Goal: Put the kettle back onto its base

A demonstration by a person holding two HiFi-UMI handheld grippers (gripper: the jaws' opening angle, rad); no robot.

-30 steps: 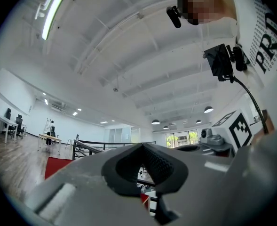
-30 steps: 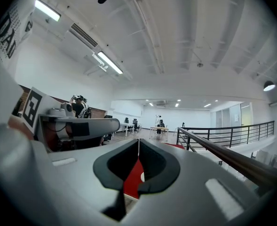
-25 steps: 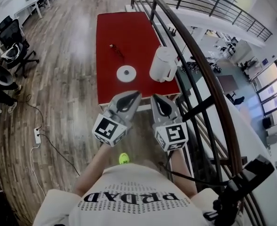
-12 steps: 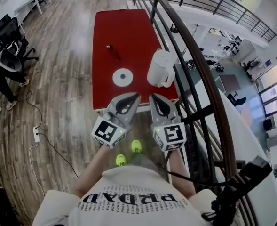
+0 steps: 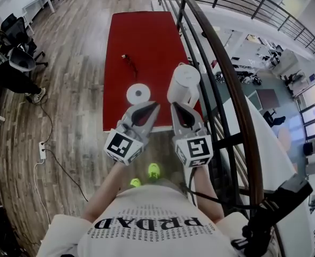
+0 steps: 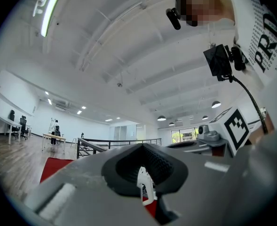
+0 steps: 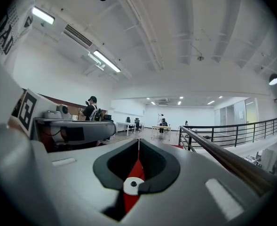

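Head view shows a red table beside a railing; the kettle stands upright by the near right corner of the tabletop, close to the right edge; the base lies flat by the near edge, left of the kettle, near it but not touching; so the kettle is not on its base yet.

The left claw and the right claw are held side by side, just short of the near edge, pointing at the table; both are closed with nothing in them; I think they are kept closed because nothing is close enough to grab yet.

Right gripper view shows its jaws pressed together at the tip; through the hole behind the tip you can see the base on the red top; left gripper view shows its jaws together too, holding nothing.

I think the right claw lines up with the kettle because it is the closer one to lift it; it must open first; the kettle is tall and near the edge, so a bump could knock it off.
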